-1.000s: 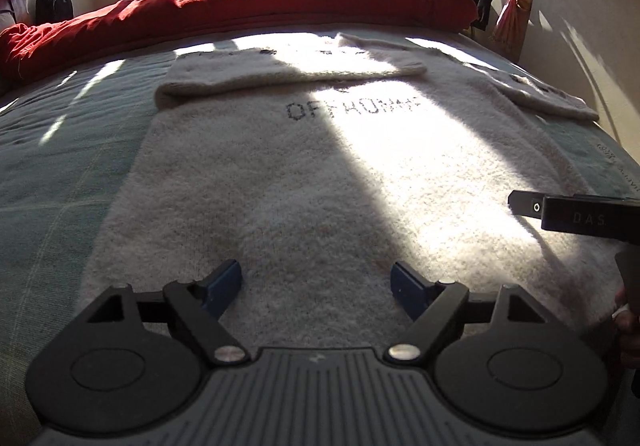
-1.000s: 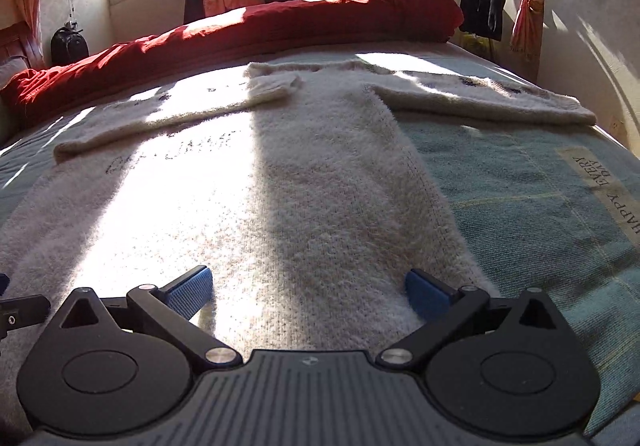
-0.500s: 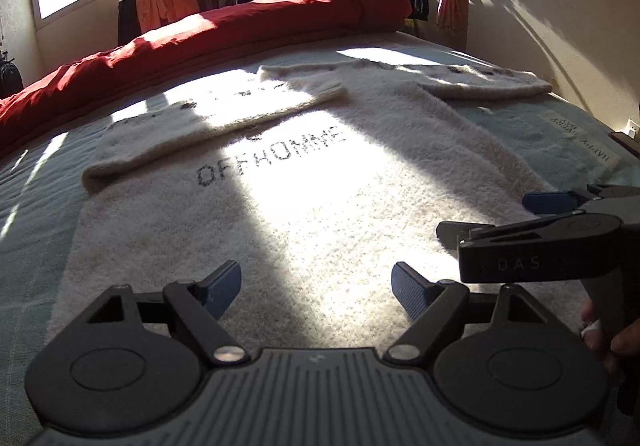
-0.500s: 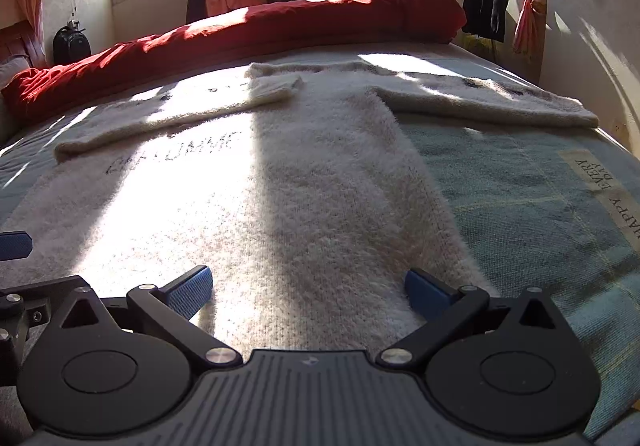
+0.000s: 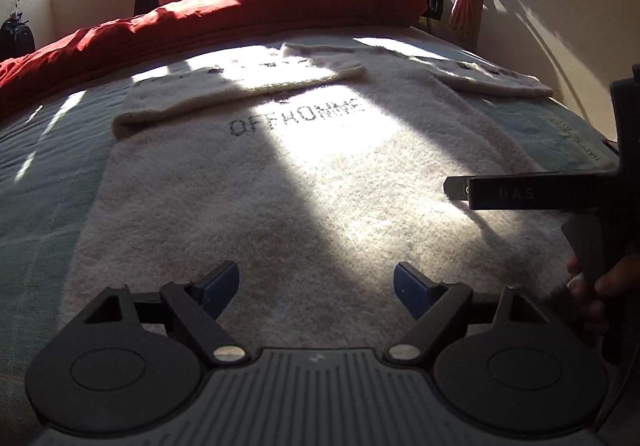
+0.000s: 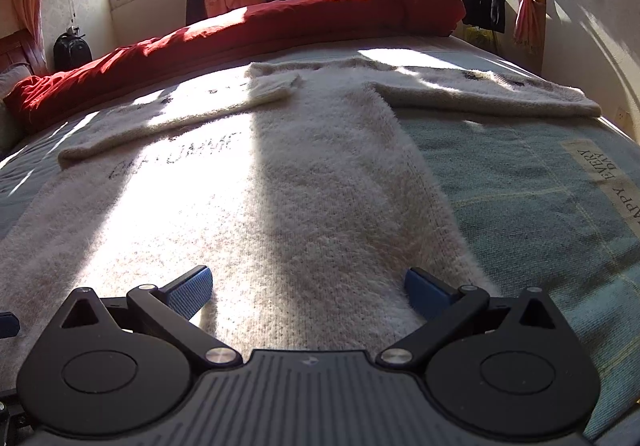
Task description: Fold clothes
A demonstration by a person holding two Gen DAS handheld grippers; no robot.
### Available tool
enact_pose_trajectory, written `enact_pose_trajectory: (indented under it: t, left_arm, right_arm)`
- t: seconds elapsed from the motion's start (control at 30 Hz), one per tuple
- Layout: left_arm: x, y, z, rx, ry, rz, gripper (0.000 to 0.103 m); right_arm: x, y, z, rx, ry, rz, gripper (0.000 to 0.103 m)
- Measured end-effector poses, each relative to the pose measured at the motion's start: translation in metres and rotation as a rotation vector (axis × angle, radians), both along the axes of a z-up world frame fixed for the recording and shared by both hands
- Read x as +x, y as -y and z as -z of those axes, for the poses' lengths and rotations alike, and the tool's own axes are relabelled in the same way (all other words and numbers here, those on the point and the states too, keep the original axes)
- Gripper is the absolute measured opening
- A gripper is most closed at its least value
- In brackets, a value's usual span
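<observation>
**Both jaws spread over sweater hem**

Left gripper [image 5: 316, 284] and right gripper [image 6: 308, 288]: jaws spread, holding nothing, above the cream sweater [image 5: 280, 181] lying flat on the bed [image 6: 520, 181]. Only the left view reads "OFFHOMME"; only the right shows the extended sleeve [image 6: 480, 93]. Red duvet [image 6: 260, 25] behind.

Sweater [image 5: 304, 181]: "OFFHOMME"; bedsheet [image 6: 540, 181]: "HAPPY EVERY DAY".

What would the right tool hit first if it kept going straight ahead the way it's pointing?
Probably the cream sweater lying flat on the bed: the open right tool points low along its body, near the right side edge. Its height above the fabric is unclear.
</observation>
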State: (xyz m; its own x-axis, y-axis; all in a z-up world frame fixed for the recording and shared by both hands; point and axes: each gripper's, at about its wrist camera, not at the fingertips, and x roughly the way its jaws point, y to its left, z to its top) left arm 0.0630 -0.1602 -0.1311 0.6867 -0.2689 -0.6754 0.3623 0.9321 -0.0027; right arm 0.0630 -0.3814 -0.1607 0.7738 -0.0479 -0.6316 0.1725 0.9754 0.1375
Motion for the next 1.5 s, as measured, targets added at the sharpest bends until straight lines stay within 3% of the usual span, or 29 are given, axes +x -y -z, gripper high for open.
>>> enact_pose_trajectory:
  t: [0.1,0.23,0.3,0.37,0.47,0.53,0.67,0.9,1.1,1.23,1.3,1.43,1.5]
  left_arm:
    - [0.02,-0.028,-0.002,-0.027,0.002,-0.101,0.084]
    - [0.031,-0.072,0.011,-0.071,-0.076,-0.246,0.084]
    - [0.024,-0.092,0.015,-0.13,-0.088,-0.277,0.084]
    - [0.013,-0.101,0.014,-0.169,-0.085,-0.276,0.084]
    - [0.01,-0.095,0.005,-0.138,-0.074,-0.279,0.084]
    - [0.017,-0.09,-0.002,-0.184,-0.063,-0.255,0.084]
    - [0.042,-0.071,-0.009,-0.2,-0.053,-0.219,0.084]
    - [0.117,-0.06,-0.028,-0.284,-0.099,-0.175,0.084]
    - [0.209,-0.073,-0.016,-0.331,-0.14,-0.267,0.084]
    - [0.227,-0.08,0.012,-0.276,-0.18,-0.325,0.084]
    - [0.22,-0.088,0.024,-0.314,-0.195,-0.322,0.084]
    - [0.205,-0.081,0.013,-0.222,-0.145,-0.239,0.084]
    - [0.211,-0.081,-0.001,-0.235,-0.104,-0.212,0.084]
  right_arm:
    - [0.0,-0.001,0.001,-0.005,0.0,0.0,0.103]
    - [0.0,-0.001,0.001,-0.009,-0.001,0.0,0.103]
    - [0.0,-0.001,0.001,-0.009,-0.001,0.001,0.103]
    - [0.0,-0.001,0.001,-0.009,-0.001,0.002,0.103]
    - [0.0,-0.001,0.002,-0.008,-0.001,0.005,0.103]
    - [0.0,-0.001,0.002,-0.011,0.0,0.004,0.103]
    - [0.0,-0.002,0.003,-0.015,0.003,0.004,0.103]
    - [0.0,-0.003,0.004,-0.02,0.004,0.005,0.103]
    - [0.002,-0.003,0.003,-0.015,-0.003,0.007,0.103]
    - [0.003,-0.002,0.003,-0.012,-0.007,0.005,0.103]
    - [0.003,-0.001,0.002,-0.008,-0.01,0.004,0.103]
    - [0.003,0.0,0.002,-0.002,-0.015,0.0,0.103]
    - [0.004,0.0,0.002,-0.004,-0.017,0.0,0.103]
